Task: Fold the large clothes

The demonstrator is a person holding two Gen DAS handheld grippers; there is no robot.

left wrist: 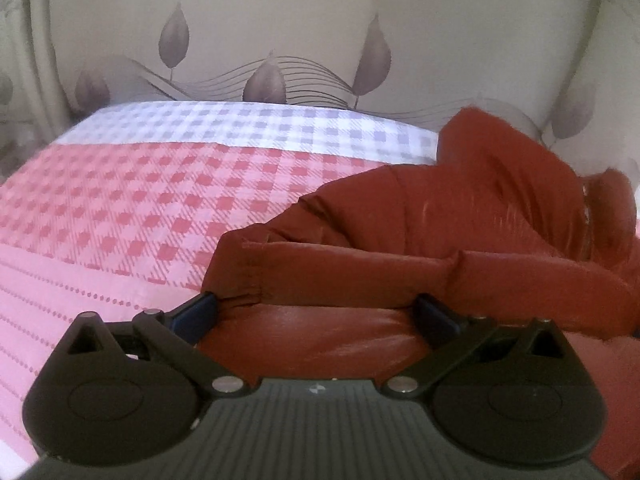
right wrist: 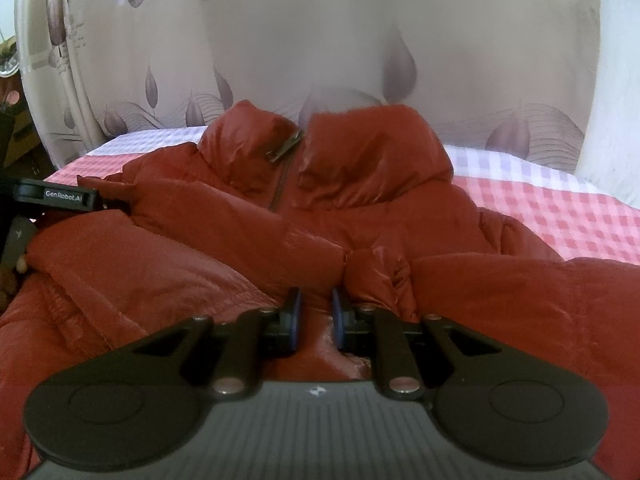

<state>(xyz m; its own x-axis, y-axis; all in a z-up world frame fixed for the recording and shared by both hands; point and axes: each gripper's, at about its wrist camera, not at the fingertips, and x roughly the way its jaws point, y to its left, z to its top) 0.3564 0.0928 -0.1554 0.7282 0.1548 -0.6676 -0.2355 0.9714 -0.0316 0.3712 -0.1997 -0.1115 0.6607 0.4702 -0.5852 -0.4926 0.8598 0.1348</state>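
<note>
A puffy red jacket (right wrist: 248, 216) lies on a bed, collar at the far end and zipper down the middle. In the left wrist view the jacket (left wrist: 460, 216) fills the right half, with a sleeve cuff (left wrist: 256, 268) lying across my fingers. My left gripper (left wrist: 320, 304) is open wide, its jaws far apart around a band of red fabric. My right gripper (right wrist: 316, 312) is nearly closed, jaws a narrow gap apart, with a fold of the jacket front between them. The left gripper also shows at the left edge of the right wrist view (right wrist: 60, 198).
The bed carries a pink checked sheet (left wrist: 132, 208) with a white and grey checked band (left wrist: 248, 128) at its far end. A beige wall with leaf patterns (left wrist: 280, 32) stands behind the bed. Pink sheet also shows to the right of the jacket (right wrist: 560, 216).
</note>
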